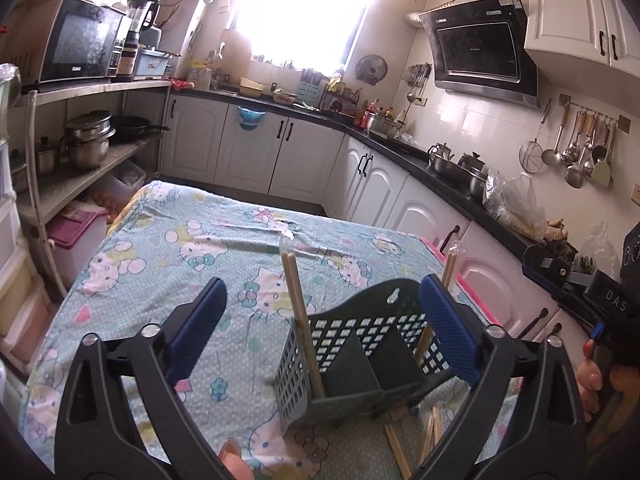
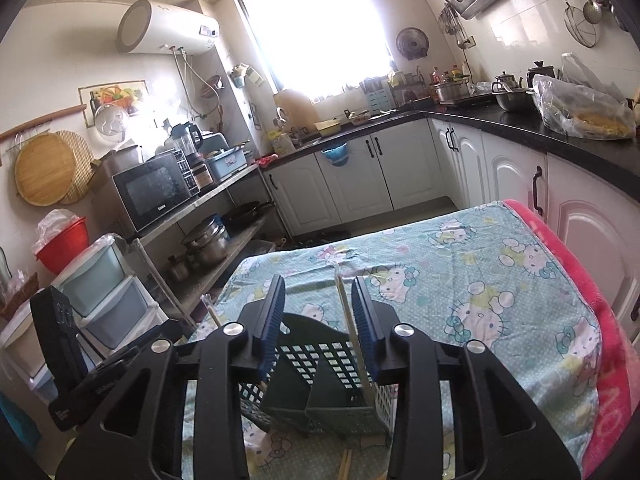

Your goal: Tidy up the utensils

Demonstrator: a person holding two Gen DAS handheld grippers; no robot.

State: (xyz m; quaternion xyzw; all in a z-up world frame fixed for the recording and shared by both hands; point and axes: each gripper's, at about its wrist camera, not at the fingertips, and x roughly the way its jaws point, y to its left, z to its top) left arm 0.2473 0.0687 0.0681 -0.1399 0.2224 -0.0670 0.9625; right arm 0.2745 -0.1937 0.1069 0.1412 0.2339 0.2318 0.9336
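Your left gripper [image 1: 324, 332] stands spread wide above a table draped in a pale blue cartoon-cat cloth [image 1: 192, 248], its 2 blue ribbed pads [image 1: 200, 324] clear of everything and nothing held between them. Just beyond and to the right of its middle sits the dark green perforated plastic utensil caddy [image 1: 344, 364], divided inside by solid partitions into compartments. 1 pair of pale wooden chopsticks [image 1: 298, 320] leans upright in the caddy's left compartment; a second wooden chopstick [image 1: 448, 272] rises at the caddy's right end, partly hidden behind the right pad. More loose wooden chopsticks [image 1: 432, 432] lie flat on the cloth at the near right foot of the caddy.

Your right gripper [image 2: 318, 320] hangs over the same caddy [image 2: 320, 372] from the opposite side, its pads parted about a third of the way. A thin pale chopstick [image 2: 352, 328] stands in the caddy between those pads, lying close along the inner face of the right pad [image 2: 366, 328]; whether it touches that pad you cannot tell from this view, and the left pad is plainly off it. Another chopstick tip [image 2: 212, 312] shows at the far left, outside the gripper. A pink-red towel edge [image 2: 600, 320] runs along the table's right side. White kitchen cabinets [image 2: 360, 176] line the far wall.
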